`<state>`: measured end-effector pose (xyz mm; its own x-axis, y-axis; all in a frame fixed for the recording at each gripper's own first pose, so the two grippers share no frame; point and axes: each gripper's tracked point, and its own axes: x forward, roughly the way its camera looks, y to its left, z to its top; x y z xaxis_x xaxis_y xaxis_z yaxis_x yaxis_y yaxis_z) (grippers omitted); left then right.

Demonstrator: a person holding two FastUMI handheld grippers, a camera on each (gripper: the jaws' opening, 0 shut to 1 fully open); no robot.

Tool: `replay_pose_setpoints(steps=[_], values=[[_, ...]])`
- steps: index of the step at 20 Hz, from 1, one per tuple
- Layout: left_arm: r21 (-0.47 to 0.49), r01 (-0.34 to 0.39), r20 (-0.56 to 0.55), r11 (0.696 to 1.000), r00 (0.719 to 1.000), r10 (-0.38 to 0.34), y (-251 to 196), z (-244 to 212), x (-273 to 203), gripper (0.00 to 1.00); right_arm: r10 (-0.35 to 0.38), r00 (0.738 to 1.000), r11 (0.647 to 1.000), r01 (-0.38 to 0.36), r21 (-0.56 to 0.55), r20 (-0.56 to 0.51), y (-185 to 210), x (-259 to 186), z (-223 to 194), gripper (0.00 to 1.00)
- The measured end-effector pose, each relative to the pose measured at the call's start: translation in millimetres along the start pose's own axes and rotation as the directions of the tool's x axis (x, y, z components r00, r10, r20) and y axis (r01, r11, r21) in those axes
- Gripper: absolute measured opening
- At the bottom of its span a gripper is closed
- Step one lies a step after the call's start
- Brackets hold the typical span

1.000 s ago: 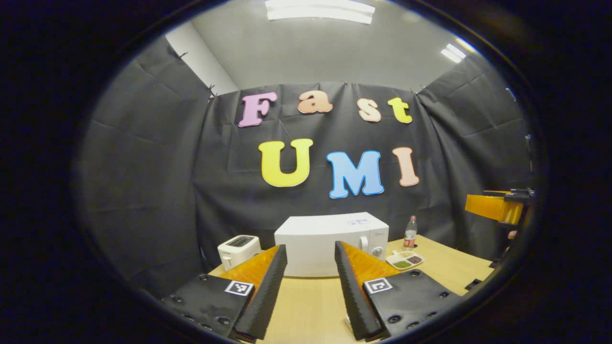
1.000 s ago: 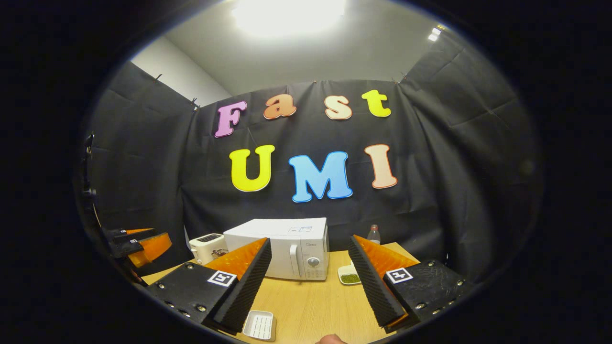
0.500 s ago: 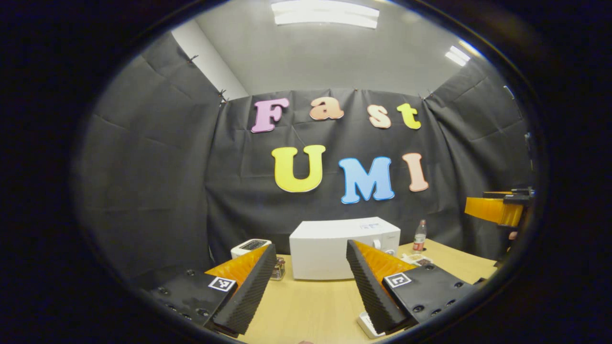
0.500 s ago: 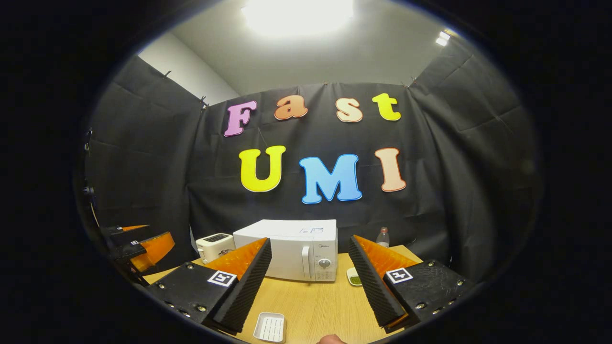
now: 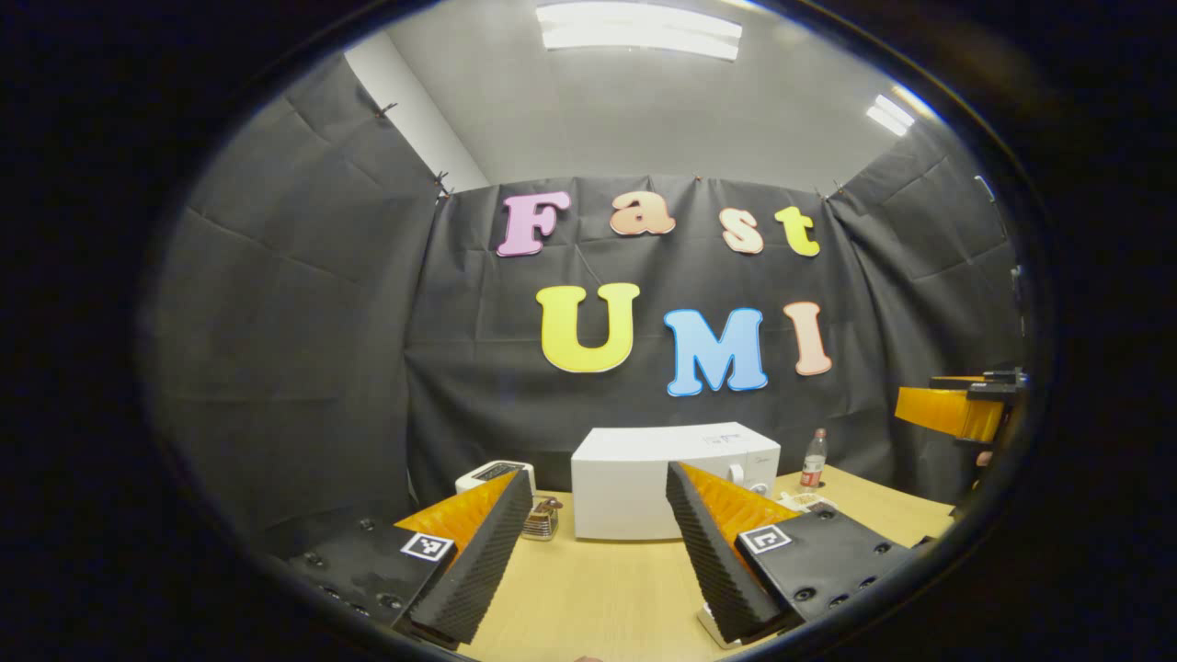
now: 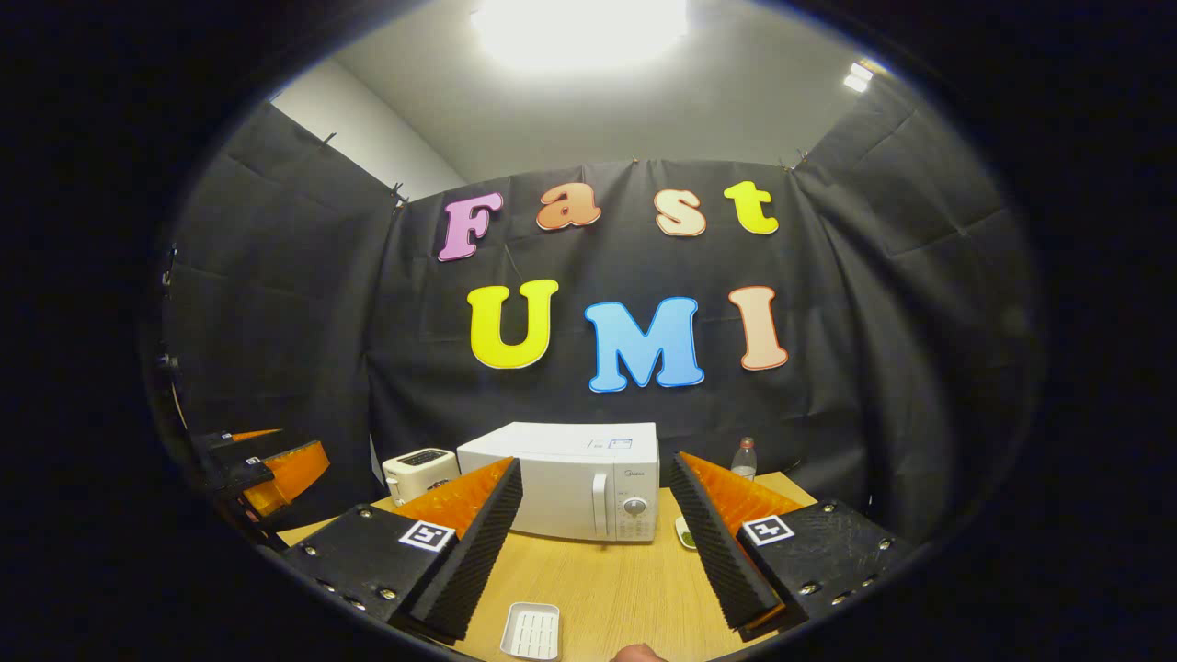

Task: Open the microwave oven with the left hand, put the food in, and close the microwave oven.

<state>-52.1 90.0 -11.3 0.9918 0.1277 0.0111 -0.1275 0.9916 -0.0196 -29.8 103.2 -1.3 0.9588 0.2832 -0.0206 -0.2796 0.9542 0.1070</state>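
At the back of the desk the microwave is sitting w/ its door shut, handle and dial facing the right gripper view. The food, a divided tray w/ bits in its compartments, is lying on the desk just to the right of the microwave, near a bottle, so it's outside the oven rn. Toaster is sitting to the left of the microwave, apart from it.

Left hand-held gripper is hanging w/ fingers spread wide, nothing between them, aimed roughly at the microwave's left half. Right hand-held gripper is also spread and holding nothing, w/ a small white ridged dish lying on the desk below it.

What's changing vs a sec ago: in the left gripper view the microwave is sliding rightward and shrinking a bit, the toaster is ending up half hidden behind the left finger, and a small metal thing is showing up beside it (can't tell what it is). The right gripper view is drifting the same way, only less. So both are panning/backing a little, not closing in on the handle. Door state and tray spot aren't changing at all. Imo that fits either lining up for the door or easing off; can't call it from this.
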Motion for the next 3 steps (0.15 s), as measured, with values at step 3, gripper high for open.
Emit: replay_pose_setpoints(steps=[3], values=[[0.010,-0.003,0.001,1.000,1.000,0.003,4.3,0.1,0.7,0.97,0.003,1.000,1.000,-0.003,-0.005,0.009,6.1,0.7,3.1,0.98]])
